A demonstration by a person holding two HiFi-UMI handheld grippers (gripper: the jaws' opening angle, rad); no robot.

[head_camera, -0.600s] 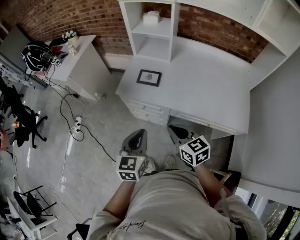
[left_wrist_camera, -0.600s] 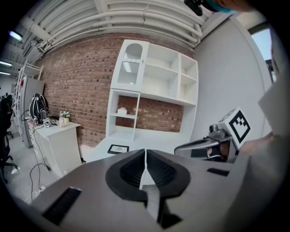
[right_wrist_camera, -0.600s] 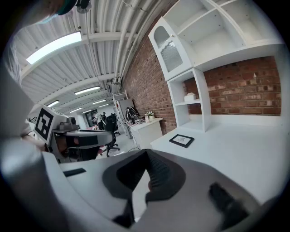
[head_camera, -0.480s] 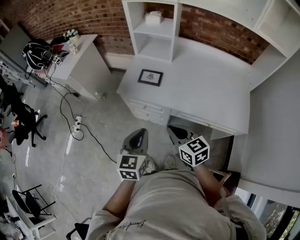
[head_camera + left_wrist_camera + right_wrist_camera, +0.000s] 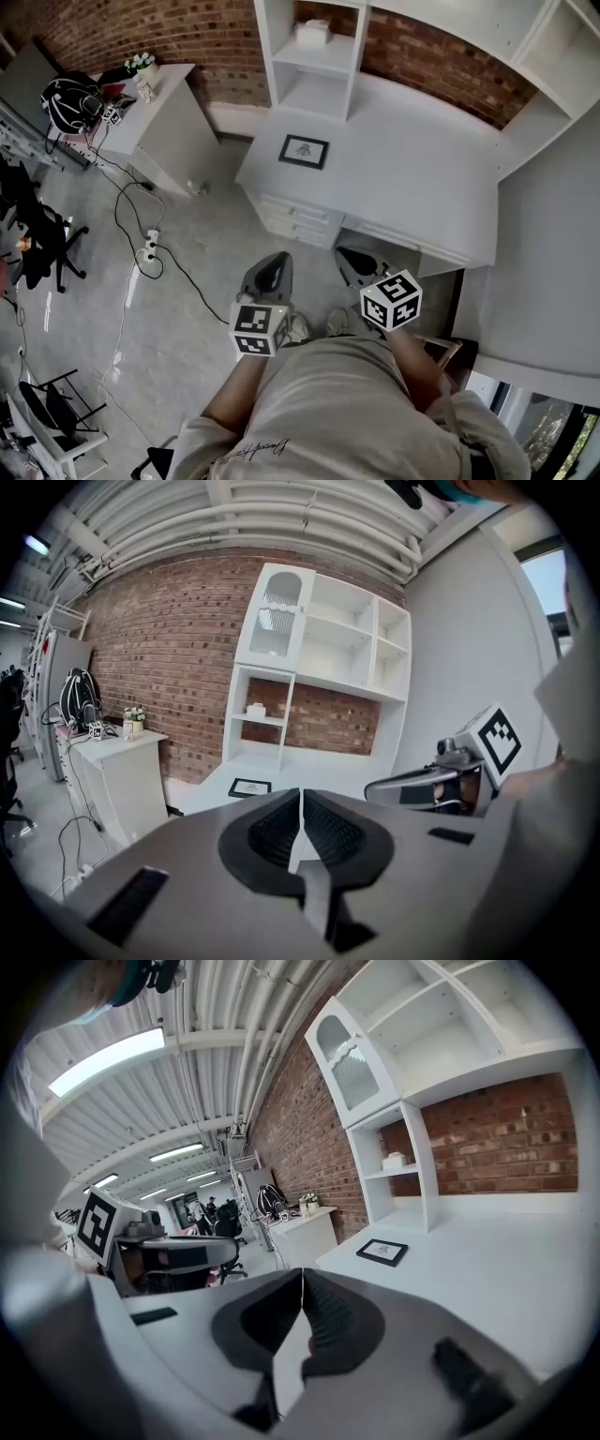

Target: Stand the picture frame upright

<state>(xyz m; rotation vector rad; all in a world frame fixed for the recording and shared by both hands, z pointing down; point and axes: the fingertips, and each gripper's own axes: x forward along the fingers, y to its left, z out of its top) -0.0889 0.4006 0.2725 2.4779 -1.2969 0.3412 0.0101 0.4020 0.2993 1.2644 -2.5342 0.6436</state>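
While one frame (image 5: 304, 151) lies flat near the desk's (image 5: 422, 187) far left corner, beside one shelf unit (image 5: 314, 56), two grippers, the left gripper (image 5: 270, 274) and right gripper (image 5: 356, 266), hover short of its near edge, jaws clenched on nothing.

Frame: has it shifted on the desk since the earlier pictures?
No. The frame lies flat in the same spot by the desk's left edge, in front of the shelf unit; only the view drifted.
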